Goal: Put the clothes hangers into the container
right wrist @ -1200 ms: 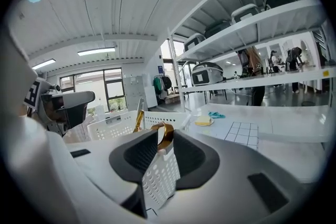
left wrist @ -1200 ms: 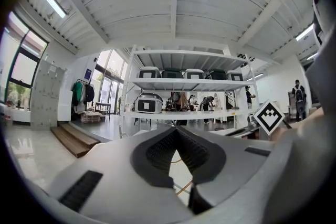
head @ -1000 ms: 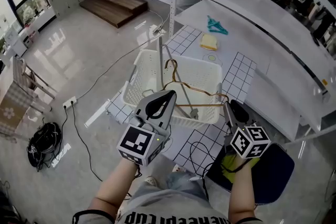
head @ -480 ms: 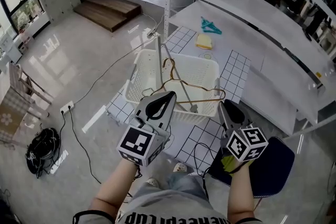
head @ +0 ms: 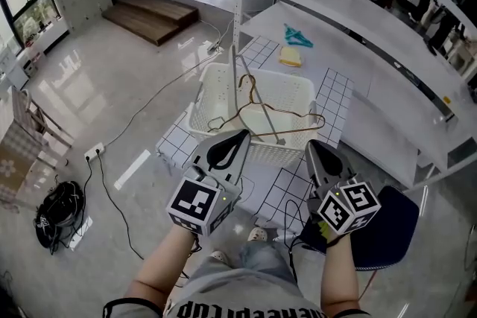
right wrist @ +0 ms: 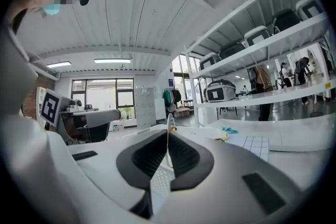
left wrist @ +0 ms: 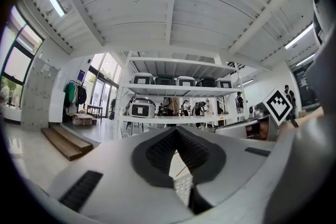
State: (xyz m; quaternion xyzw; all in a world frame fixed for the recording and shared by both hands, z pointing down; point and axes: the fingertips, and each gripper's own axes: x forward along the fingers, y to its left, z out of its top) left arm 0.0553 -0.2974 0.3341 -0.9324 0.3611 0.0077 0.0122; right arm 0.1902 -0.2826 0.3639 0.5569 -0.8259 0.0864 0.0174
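A white slatted basket (head: 223, 112) stands on a grid-patterned mat (head: 339, 97). A gold wire hanger (head: 283, 115) lies across its inside, and a pale hanger (head: 240, 78) leans upright in it. A teal hanger (head: 299, 36) lies on the low shelf beyond. My left gripper (head: 237, 138) hovers shut and empty just short of the basket's near wall. My right gripper (head: 313, 147) is near the basket's right corner; its jaws are closing, tips together with nothing between them. In the right gripper view the gold hook (right wrist: 169, 132) shows beyond the fingertips (right wrist: 168, 137).
A white shelving rack (head: 373, 26) runs along the right, with a yellow pad (head: 291, 58) beside the teal hanger. A dark blue cushion (head: 395, 231) sits by my right hand. Cables (head: 287, 220) trail over the mat and floor.
The gold hanger's end was at my open right gripper's tips; now it rests in the basket, apart from the gripper. The right jaws have closed and drawn back slightly.
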